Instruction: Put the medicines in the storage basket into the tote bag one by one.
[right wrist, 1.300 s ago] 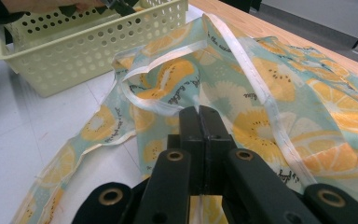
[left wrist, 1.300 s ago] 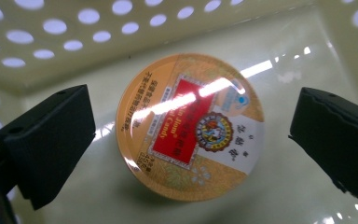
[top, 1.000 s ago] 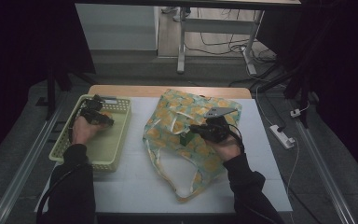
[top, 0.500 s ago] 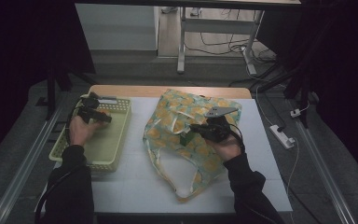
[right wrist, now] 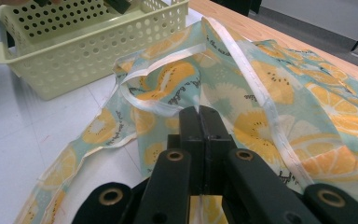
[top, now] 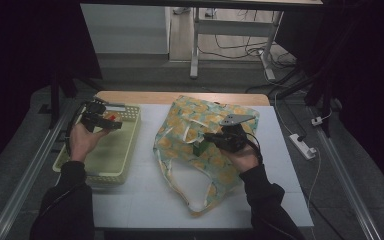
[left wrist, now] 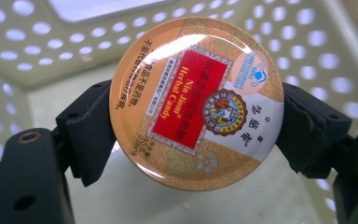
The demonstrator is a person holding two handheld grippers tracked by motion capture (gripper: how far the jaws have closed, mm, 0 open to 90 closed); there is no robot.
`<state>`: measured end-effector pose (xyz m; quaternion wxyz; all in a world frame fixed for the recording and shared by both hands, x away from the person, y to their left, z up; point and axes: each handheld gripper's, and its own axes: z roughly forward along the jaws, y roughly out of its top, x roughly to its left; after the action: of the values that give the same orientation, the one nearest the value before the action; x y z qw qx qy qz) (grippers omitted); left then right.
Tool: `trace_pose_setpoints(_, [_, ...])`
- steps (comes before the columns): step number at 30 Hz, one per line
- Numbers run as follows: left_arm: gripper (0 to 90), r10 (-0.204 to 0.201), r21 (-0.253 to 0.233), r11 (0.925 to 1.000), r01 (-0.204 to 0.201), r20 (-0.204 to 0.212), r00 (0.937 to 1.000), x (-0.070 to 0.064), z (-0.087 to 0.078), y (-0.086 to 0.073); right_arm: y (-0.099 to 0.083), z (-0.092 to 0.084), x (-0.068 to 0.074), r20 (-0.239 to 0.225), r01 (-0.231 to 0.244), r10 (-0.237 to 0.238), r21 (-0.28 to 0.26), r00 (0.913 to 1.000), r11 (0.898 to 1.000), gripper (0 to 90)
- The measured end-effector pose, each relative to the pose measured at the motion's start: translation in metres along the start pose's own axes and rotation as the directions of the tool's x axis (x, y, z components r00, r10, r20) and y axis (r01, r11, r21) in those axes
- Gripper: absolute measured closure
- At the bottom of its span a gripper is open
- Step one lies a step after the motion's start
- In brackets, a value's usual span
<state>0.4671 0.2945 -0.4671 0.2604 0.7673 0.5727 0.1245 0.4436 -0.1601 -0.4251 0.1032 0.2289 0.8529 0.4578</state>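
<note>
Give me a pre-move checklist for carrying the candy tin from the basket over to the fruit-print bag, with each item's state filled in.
1. Grip on the tin: the left gripper has both black jaws pressed on opposite edges of the round orange herbal candy tin. Ok.
2. Tin clear of the basket: it is lifted above the floor of the pale yellow perforated plastic basket. Ok.
3. Bag held: the right gripper is shut on a fold of the lemon-print fabric bag. Ok.
4. Bag mouth open wide enough to take the tin: cannot tell.
5. Path between basket and bag over the white table: nothing stands in it. Ok.
</note>
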Motion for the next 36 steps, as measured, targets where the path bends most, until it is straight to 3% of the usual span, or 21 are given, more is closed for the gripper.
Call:
trace_pose_setpoints(5, [21.0,0.039,-0.019,0.9991,-0.039,0.017,0.9991,-0.011,-0.007,0.000,0.000,-0.001,0.000,-0.001,-0.002,0.002,-0.002,1.0000,1.000,89.6])
trace_pose_setpoints(11, [21.0,0.054,-0.057,0.9971,-0.051,0.057,0.9969,-0.023,-0.019,-0.003,0.000,-0.001,-0.001,-0.002,-0.004,0.004,-0.006,1.0000,1.000,89.7])
trace_pose_setpoints(21, [21.0,0.120,-0.096,0.9893,-0.110,0.101,0.9877,-0.049,-0.038,-0.010,0.000,0.000,0.000,0.000,-0.002,0.002,-0.004,1.0000,1.000,89.7])
trace_pose_setpoints(30, [21.0,0.186,-0.117,0.9783,-0.171,0.132,0.9736,-0.076,-0.049,-0.017,0.000,0.000,0.000,0.001,0.001,-0.001,-0.006,1.0000,1.000,89.7])
trace_pose_setpoints(36, [21.0,0.226,-0.126,0.9702,-0.207,0.163,0.9603,-0.093,-0.050,-0.024,0.000,-0.001,0.001,0.000,0.002,-0.002,-0.007,1.0000,1.000,89.7])
